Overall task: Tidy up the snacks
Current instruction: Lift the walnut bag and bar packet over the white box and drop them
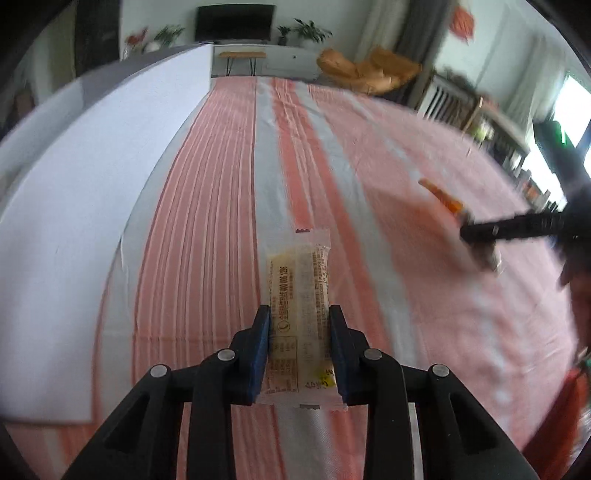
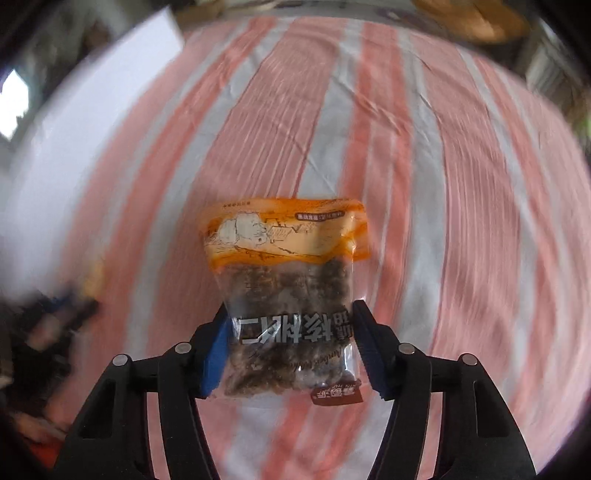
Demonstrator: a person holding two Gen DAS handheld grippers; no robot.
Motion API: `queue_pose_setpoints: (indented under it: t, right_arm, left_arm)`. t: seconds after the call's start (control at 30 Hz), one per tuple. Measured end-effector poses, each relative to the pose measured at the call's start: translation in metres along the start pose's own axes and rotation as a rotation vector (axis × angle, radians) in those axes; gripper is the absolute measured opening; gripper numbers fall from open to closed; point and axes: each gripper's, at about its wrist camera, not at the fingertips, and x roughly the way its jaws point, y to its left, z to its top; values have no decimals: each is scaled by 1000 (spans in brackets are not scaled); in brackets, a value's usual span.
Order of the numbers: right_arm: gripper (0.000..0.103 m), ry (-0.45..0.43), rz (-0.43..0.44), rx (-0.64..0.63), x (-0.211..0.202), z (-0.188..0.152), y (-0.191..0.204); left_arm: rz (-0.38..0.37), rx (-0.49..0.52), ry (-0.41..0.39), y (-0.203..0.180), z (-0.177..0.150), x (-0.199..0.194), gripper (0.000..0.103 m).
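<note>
While the narrow pale snack bar in its clear wrapper lay lengthwise on the pink-and-white striped cloth, the left gripper was clamped on its near half, a blue pad pressed against each long side and the far end of the wrapper sticking out beyond the fingertips. To the left of the bar a large white board rested flat on the cloth. Well off to the right, the other gripper showed as a dark blur with an orange packet edge poking from it.

In the right wrist view, the right gripper held an orange-topped bag of dark nuts, its clear lower part squeezed between the two pads and its orange band pointing away over the striped cloth; whether the bag rested on the cloth or hung above it could not be told. At the far end of the room stood a dark television, potted plants and an orange chair
</note>
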Motion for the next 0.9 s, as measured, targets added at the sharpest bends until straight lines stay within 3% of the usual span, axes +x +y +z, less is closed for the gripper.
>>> queue_pose_setpoints:
  t: [0.1, 0.27, 0.37, 0.47, 0.63, 0.67, 0.7, 0.77, 0.83, 0.9]
  right_arm:
    - [63, -75, 139, 95, -20, -17, -12]
    - [64, -215, 466, 249, -58, -24, -17]
    - [64, -282, 632, 230, -86, 1, 28]
    - [64, -290, 742, 154, -102, 35, 89]
    - [70, -246, 784, -1, -97, 70, 215]
    - [72, -235, 779, -19, -91, 75, 239]
    - [73, -228, 768, -32, -85, 81, 259]
    - [80, -205, 744, -38, -69, 87, 293]
    - [80, -155, 703, -37, -46, 94, 324]
    - [80, -122, 669, -50, -32, 95, 343]
  left_arm:
    - [-68, -43, -43, 2, -1, -23, 30]
    - [-156, -114, -147, 15, 22, -79, 30]
    - [-159, -158, -208, 42, 42, -112, 30]
    - [-79, -193, -255, 84, 60, -138, 30]
    - [142, -246, -262, 165, 71, -158, 30]
    - [197, -258, -253, 181, 69, -159, 34]
    - [253, -278, -237, 197, 67, -159, 40]
    - [309, -317, -212, 223, 57, -159, 80]
    - [342, -341, -235, 240, 44, -166, 91]
    - [361, -344, -252, 248, 33, -171, 93]
